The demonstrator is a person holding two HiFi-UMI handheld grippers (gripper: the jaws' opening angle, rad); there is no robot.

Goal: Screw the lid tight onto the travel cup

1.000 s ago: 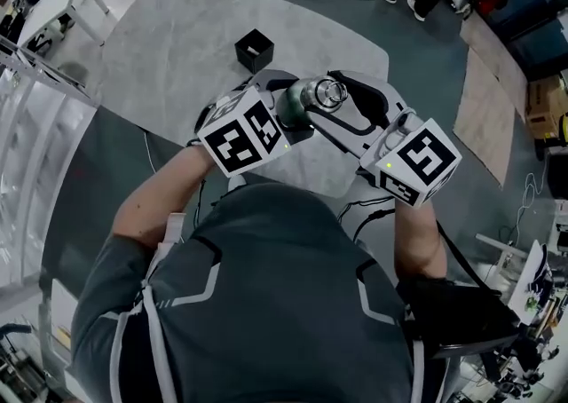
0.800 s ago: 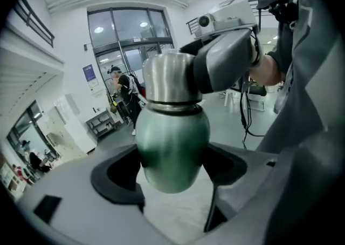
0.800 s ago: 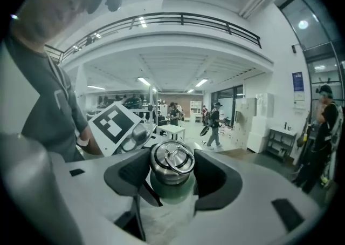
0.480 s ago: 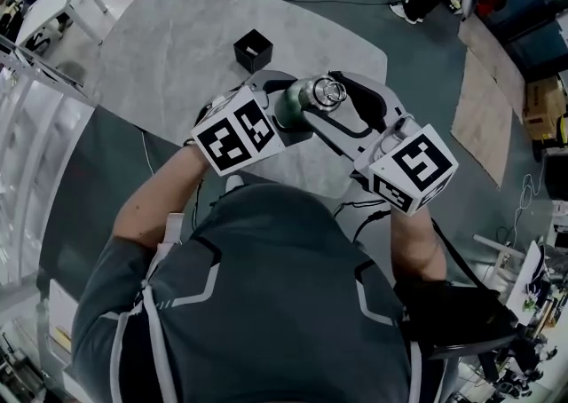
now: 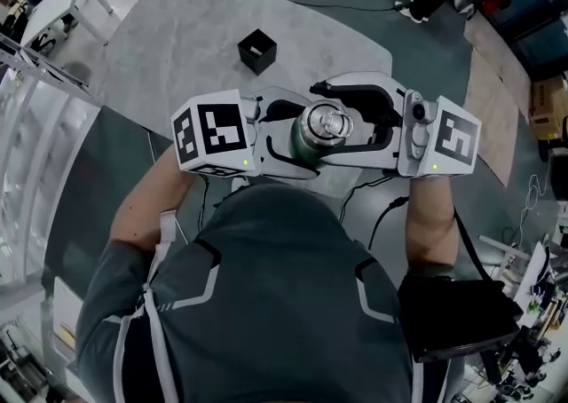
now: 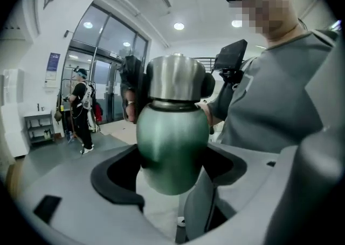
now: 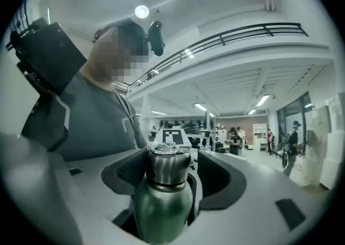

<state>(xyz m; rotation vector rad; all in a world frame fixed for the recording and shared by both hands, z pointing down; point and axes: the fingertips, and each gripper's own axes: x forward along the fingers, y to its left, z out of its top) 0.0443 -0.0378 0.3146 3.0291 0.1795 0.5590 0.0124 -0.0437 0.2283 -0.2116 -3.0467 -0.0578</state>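
Observation:
The travel cup has a green body and a steel lid, and it stands upright in the air over the near edge of the table. My left gripper comes in from the left and is shut on the green body, below the lid. From the right, my right gripper reaches around the lid. Its jaws have just been opening, and a gap shows between the lid and the far pad, so nothing is clamped. The two grippers point at each other.
A small open black box sits on the grey table beyond the cup. At the far left stands a white bench, with flat cardboard sheets on the floor at the right. People stand far off in the hall.
Both grippers have swung apart to face each other across the cup. The cup has shifted toward the person. The right jaws have widened around the lid.

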